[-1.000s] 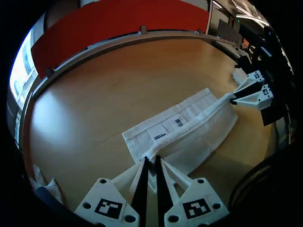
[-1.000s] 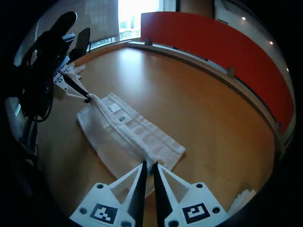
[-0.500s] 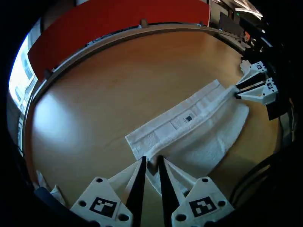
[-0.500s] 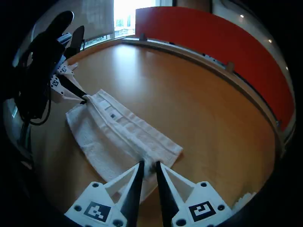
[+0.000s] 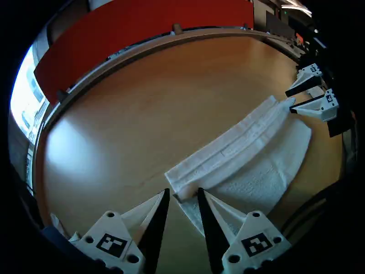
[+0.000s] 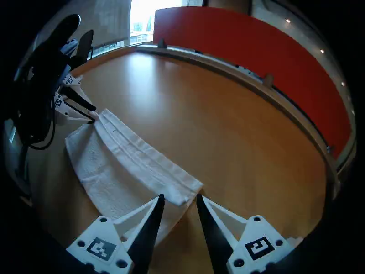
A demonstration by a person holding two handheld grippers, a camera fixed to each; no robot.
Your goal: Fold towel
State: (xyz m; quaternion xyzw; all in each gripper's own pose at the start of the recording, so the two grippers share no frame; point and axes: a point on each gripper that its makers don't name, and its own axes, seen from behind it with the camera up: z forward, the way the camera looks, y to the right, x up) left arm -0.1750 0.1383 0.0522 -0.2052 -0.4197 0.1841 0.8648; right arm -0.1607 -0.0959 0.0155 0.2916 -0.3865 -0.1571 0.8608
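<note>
The left gripper has its jaws spread, a clear gap between the tips, and grips nothing. One end corner of the towel lies loose in that gap, and neither finger presses on it. The right gripper is spread just as wide and also holds nothing, with the towel's other end corner lying between its tips.

The towel is white and lies flat on the wooden table, stretched in a long strip from one gripper to the other. It is folded lengthwise: a narrower top layer with ribbed hem lines rests over a wider lower layer, which shows along the side away from the red panel. In the left gripper view the right gripper sits at the strip's far end, tips apart and just beside the corner there. In the right gripper view the left gripper stands the same way at the opposite end.

The panel runs along the table's far edge, and a bright window shows beyond it
</note>
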